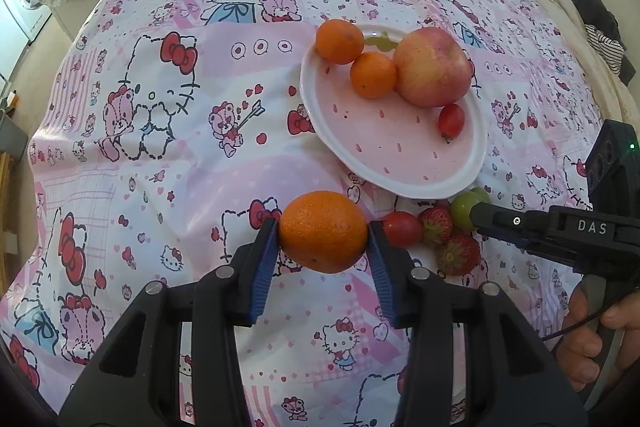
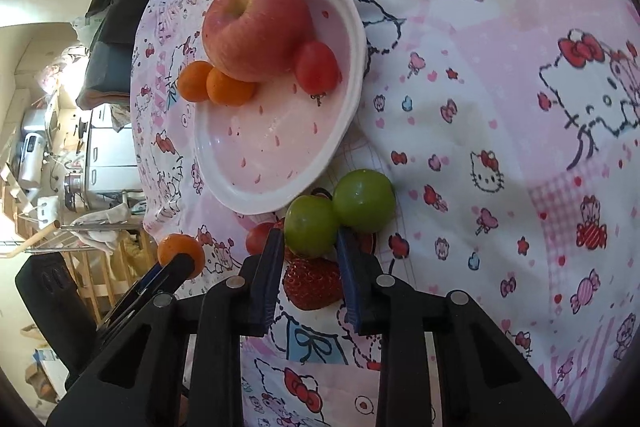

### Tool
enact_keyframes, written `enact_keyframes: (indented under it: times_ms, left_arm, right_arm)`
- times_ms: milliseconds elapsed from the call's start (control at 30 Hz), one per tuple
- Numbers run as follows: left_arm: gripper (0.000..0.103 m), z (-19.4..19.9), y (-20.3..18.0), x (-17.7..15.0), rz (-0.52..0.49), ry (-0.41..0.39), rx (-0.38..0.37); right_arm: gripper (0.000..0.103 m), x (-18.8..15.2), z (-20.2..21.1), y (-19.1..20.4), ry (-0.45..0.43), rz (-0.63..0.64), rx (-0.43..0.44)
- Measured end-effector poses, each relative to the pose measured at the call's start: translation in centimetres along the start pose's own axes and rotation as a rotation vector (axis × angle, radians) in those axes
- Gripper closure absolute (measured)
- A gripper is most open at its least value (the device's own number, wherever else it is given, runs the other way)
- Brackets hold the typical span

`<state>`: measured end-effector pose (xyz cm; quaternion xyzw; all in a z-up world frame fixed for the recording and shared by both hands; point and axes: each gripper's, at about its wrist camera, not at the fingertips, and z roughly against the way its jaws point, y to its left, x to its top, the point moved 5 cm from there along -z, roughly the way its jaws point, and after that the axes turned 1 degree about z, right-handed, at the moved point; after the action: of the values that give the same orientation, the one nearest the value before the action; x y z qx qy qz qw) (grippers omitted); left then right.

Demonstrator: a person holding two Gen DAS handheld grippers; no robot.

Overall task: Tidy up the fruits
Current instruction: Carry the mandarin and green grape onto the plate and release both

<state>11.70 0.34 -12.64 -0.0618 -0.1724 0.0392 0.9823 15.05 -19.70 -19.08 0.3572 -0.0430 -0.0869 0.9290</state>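
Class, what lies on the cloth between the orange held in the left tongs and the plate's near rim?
Nothing: bare tablecloth separates the orange from the plate, in the left wrist view.

On the pink plate (image 1: 400, 163) sit a large red-yellow apple (image 1: 434, 67), two small oranges (image 1: 373, 74) touching it, and a cherry tomato (image 1: 451, 119). Just off the plate's near rim lie two green plums (image 2: 364, 201), two strawberries (image 2: 314, 287) and another tomato (image 1: 402, 228); a mandarin (image 1: 323, 231) is clamped nearby.

There are three round orange tangerines (image 1: 323, 231), one big red-yellow apple (image 1: 434, 67), two small red tomatoes (image 1: 451, 120), two round green plums (image 2: 364, 200), two red strawberries (image 1: 458, 253), one pink plate (image 1: 400, 163).
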Motion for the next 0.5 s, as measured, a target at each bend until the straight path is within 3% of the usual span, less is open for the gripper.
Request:
enact_keyframes:
  times_ms: [500]
  left_arm:
    - [0.063,1.0,0.4,0.3,0.014,-0.026,-0.005]
  right_arm:
    - [0.077,-1.4,3.1,0.4,-0.058,0.039,0.077]
